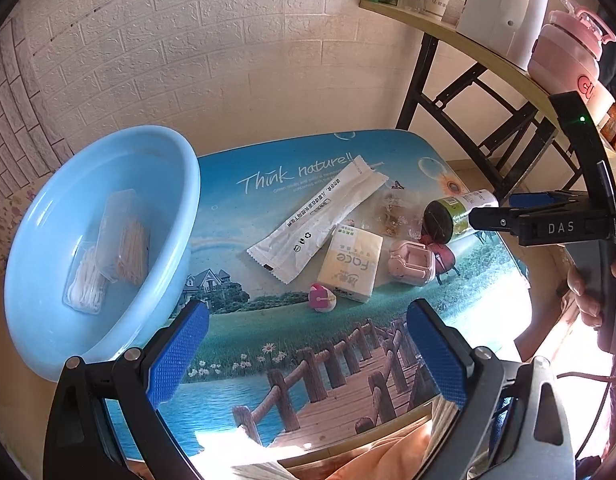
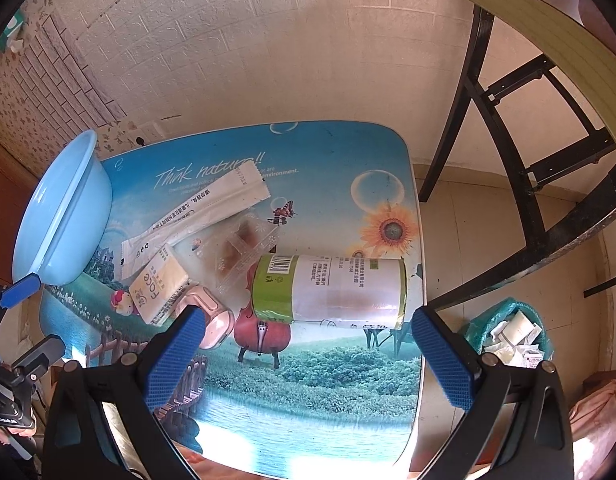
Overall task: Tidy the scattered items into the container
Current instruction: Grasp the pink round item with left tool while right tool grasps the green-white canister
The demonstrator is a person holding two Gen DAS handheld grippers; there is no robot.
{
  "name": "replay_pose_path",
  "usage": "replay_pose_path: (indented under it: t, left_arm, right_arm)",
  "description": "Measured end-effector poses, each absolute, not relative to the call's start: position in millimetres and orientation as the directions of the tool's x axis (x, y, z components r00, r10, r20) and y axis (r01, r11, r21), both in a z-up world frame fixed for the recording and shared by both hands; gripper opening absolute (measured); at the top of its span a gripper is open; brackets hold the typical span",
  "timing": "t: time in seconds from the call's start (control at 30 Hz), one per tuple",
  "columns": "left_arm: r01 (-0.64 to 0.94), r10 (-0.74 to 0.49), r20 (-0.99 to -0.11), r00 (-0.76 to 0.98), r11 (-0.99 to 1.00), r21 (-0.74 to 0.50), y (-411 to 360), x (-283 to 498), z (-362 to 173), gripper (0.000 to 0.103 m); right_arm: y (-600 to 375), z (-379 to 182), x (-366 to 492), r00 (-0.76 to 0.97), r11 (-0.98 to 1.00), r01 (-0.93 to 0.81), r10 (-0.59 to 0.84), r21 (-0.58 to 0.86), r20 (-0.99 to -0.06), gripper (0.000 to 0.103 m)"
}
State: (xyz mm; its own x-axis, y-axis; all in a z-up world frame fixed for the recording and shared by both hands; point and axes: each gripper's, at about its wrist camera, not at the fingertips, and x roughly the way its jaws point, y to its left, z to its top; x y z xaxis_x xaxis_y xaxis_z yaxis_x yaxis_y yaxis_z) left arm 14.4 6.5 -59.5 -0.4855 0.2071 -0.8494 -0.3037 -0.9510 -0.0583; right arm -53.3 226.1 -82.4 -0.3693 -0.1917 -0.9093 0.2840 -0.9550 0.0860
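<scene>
So my right tongs [image 2: 308, 354] gape wide over the can [image 2: 328, 290] lying sideways, lined up to grab it; my left tongs [image 1: 308, 344] hang wide and empty by the basin [image 1: 40, 216], which sits at the table's left edge to receive things

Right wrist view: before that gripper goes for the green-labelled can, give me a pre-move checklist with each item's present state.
1. Right gripper open: ok.
2. Can lying on its side between the finger lines: ok.
3. Fingers clear of the pink case: not ok, left finger overlaps it.
4. Basin has room: ok.
5. Left gripper open, holding nothing: ok.
6. Can sealed: cannot tell.
</scene>
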Motion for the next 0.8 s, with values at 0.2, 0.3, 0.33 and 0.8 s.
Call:
replay_pose_path:
  t: [0.2, 0.3, 0.33, 0.8]
  left_arm:
    - [-0.309, 0.211, -0.857, -0.471, -0.949, -0.063, 8.7, 10.1, -67.2, 0.1]
    - [-0.309, 0.211, -0.862, -0.461, -0.949, -0.067, 8.8, 7.4, -71.2, 0.1]
    - [-0.308, 0.211, -0.863, -0.459, -0.949, -0.068, 9.0, 6.5, -72.8, 0.1]
    - [-0.335, 0.217, -0.88, -0.422, -0.94, -0.071, 12.7, -4.8, -93.7, 0.1]
  right_arm:
    - [227.0, -83.7, -57.0, -0.387, -0.961, 0.268, -0.168, 0.064, -0.906, 0.103]
    - [228.3, -83.5, -59.2, -0.401, -0.965, 0.259, -0.154, 0.05, -0.903, 0.103]
    - [228.7, -83.8, -59.9, -0.4, -0.965, 0.258, -0.155, 0.051, -0.903, 0.103]
    - [216.6, -102.6, -64.5, -0.346, -0.954, 0.297, -0.133, 0.026, -0.929, 0.103]
